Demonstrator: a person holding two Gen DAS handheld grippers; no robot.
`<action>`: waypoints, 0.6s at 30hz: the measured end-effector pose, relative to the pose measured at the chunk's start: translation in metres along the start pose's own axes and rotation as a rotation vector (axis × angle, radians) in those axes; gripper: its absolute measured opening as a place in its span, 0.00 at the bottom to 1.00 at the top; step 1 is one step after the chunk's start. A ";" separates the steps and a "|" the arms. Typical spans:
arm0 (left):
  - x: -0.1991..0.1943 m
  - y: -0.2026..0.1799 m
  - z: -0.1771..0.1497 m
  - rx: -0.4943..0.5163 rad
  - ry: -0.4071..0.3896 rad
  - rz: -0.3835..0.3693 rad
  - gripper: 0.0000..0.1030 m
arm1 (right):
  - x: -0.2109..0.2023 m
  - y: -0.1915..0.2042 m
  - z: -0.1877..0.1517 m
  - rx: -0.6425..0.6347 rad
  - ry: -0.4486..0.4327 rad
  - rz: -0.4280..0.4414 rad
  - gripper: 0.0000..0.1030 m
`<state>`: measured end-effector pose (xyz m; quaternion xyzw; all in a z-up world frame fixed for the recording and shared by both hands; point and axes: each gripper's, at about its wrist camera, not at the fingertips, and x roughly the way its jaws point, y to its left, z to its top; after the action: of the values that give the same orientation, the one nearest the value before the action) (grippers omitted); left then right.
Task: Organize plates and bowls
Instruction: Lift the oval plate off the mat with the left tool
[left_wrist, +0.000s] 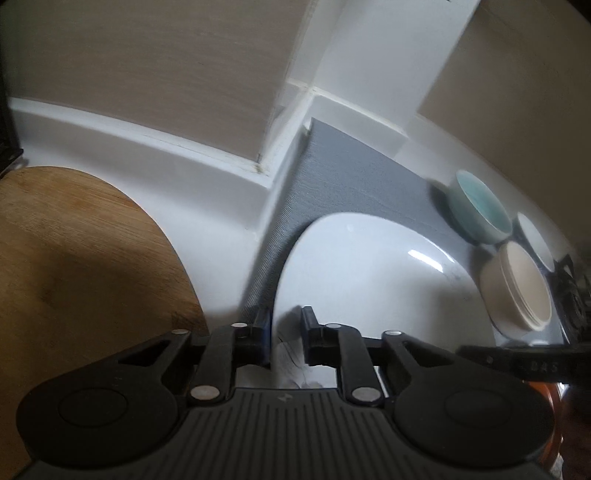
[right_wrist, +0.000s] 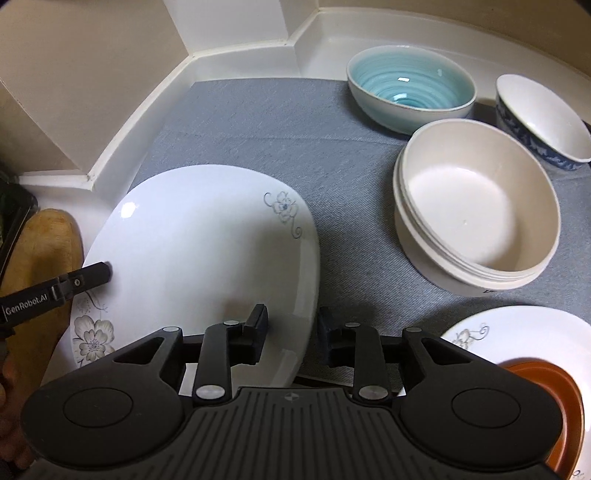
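The left gripper (left_wrist: 286, 338) clamps the near-left rim of the square white plate (right_wrist: 207, 254), which lies on the grey mat (right_wrist: 332, 147) left of the cream bowls (right_wrist: 476, 210), probably for stacking. The right gripper (right_wrist: 291, 332) straddles its right edge, released.

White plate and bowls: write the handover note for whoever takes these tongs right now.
Left tongs: astride the white plate at its left rim; grip unclear.
Right tongs: open, astride its right rim.
That plate lies over a flowered plate on the grey mat; another plate near right carries an orange dish.
Done: cream bowls nested.
Left: teal bowl and blue-patterned bowl stand loose; plates in two piles.
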<state>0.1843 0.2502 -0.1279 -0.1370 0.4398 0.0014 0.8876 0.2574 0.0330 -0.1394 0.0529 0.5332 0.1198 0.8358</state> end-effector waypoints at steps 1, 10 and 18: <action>-0.001 -0.002 -0.002 0.011 -0.001 0.006 0.17 | 0.001 0.001 0.000 0.001 0.006 0.006 0.32; -0.008 -0.002 -0.010 0.019 0.028 -0.010 0.18 | 0.004 0.001 -0.002 0.005 0.021 0.021 0.35; 0.005 0.002 0.000 -0.006 0.006 -0.034 0.25 | 0.006 0.001 0.002 -0.003 0.015 0.017 0.35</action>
<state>0.1878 0.2513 -0.1323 -0.1471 0.4400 -0.0125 0.8858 0.2614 0.0354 -0.1434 0.0554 0.5388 0.1282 0.8308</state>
